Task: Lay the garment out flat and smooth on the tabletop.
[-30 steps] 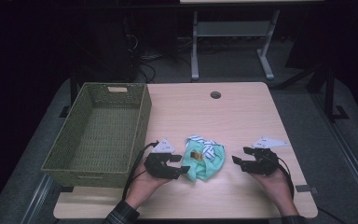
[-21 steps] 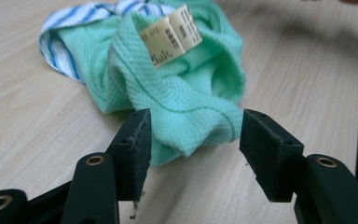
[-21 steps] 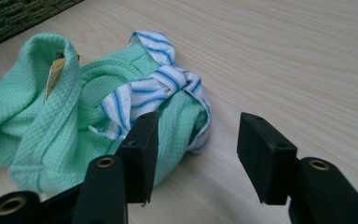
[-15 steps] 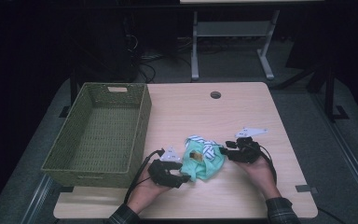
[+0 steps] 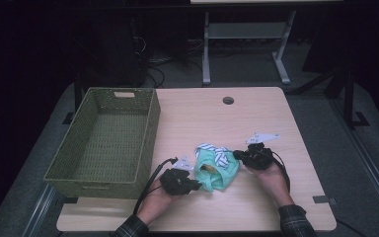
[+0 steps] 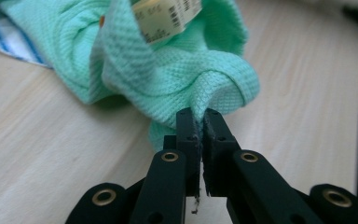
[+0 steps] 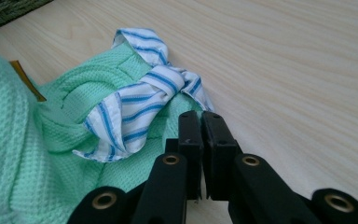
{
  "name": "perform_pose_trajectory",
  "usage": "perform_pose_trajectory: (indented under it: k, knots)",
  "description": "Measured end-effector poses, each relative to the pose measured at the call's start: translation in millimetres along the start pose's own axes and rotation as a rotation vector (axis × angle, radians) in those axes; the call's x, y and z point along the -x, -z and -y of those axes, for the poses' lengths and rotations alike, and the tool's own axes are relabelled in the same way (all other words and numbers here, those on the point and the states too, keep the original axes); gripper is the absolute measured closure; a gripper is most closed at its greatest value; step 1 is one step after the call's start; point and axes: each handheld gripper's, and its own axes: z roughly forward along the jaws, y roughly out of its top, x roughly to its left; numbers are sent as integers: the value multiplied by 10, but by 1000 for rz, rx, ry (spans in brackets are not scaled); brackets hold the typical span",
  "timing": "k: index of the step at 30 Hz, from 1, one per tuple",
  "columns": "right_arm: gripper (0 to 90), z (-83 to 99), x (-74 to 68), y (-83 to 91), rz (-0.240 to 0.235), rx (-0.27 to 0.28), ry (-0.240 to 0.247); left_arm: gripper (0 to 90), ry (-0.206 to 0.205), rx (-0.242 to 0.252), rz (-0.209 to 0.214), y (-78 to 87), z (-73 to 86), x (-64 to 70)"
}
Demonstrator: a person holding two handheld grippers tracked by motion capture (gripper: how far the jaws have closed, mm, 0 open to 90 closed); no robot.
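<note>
Garment held at both ends on the surface [image 5: 276,123].
Left gripper [image 6: 198,122] clamped on the green garment [image 5: 217,168]; right gripper [image 7: 200,126] closed on its edge beside the basket [image 5: 103,143].

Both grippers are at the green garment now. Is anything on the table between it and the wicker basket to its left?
Nothing visible. Only bare table lies between the green garment and the wicker basket; its near wall is the one thing to clear. The left gripper is shut on the fabric.
</note>
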Motion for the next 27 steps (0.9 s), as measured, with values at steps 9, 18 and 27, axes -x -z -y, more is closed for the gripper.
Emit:
perform_pose_trajectory:
  k: [9, 18, 27]
  knots:
    - [875, -248, 105, 155, 65, 36, 28, 872, -20, 40, 82, 18, -86, 169]
    - [877, -396, 206, -27, 100, -4, 38, 826, -17, 31, 103, -58, -78, 188]
    - [671, -353, 211, 14, 62, 37, -8, 568, 2, 69, 3, 22, -109, 80]
